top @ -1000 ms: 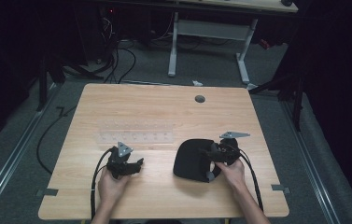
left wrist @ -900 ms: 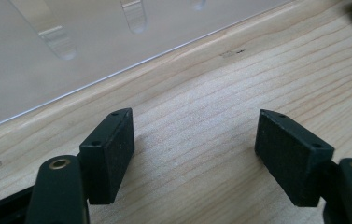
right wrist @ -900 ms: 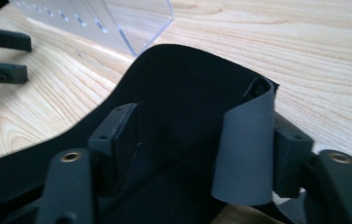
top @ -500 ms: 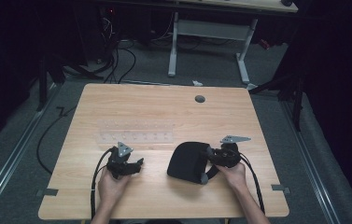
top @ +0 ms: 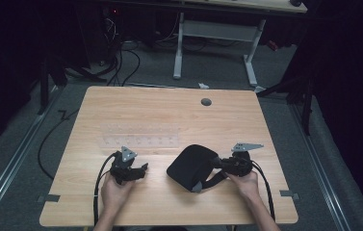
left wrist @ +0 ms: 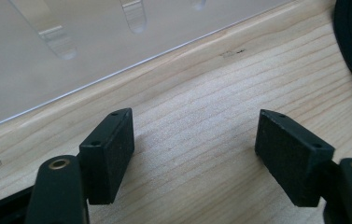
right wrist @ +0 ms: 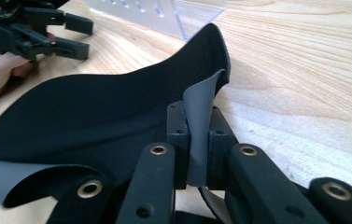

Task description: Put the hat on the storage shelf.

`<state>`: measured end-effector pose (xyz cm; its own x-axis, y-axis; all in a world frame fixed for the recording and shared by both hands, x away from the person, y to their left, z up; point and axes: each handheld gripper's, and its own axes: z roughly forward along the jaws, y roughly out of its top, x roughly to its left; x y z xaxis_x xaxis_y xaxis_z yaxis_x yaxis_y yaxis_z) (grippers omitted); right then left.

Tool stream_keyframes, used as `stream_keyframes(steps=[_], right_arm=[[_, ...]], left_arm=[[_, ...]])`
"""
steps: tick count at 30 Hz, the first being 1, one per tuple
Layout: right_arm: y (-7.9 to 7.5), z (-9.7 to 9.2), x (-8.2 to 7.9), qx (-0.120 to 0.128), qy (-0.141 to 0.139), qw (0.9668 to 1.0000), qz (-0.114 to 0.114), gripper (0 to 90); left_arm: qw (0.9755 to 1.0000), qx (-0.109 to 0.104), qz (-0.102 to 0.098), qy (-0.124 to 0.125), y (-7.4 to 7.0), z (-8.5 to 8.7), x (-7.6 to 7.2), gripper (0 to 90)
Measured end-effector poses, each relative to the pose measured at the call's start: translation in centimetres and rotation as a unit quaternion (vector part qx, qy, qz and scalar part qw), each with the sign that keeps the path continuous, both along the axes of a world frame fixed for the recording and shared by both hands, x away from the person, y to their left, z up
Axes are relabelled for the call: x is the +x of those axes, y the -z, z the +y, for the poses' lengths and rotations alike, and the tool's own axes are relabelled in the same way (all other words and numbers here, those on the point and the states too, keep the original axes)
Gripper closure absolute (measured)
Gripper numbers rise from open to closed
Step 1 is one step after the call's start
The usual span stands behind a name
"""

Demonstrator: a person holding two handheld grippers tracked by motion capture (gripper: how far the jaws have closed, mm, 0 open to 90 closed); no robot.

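While both hands rest low on the bench (top: 169,115), black cloth (top: 191,166) lies between left gripper (top: 143,168) and right gripper (top: 217,162) | left gripper view: jaws wide apart, empty, clear plate (left wrist: 47,51) ahead | right gripper view: jaws pinching cloth's upturned edge.

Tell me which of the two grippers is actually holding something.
The right gripper, at the right of the high view: its jaws pinch a fold of the black cloth. The left gripper has its jaws apart over bare wooden table.
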<state>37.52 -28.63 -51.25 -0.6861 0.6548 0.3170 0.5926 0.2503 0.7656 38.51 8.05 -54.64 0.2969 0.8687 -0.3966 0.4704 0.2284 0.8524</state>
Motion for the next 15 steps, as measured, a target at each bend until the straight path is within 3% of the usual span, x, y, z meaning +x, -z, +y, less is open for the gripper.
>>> stream_keyframes(steps=[9,15], right_arm=[[-0.6,0.2,-1.0,0.018,-0.012,0.9998,-0.001,85.5],[-1.2,0.2,-1.4,0.031,-0.005,0.9995,0.001,85.5]], left_arm=[[1.0,0.001,0.0,0.001,0.0,-0.1,0.0,27.0],[1.0,0.002,0.003,0.005,0.0,-0.2,-0.1,24.2]])
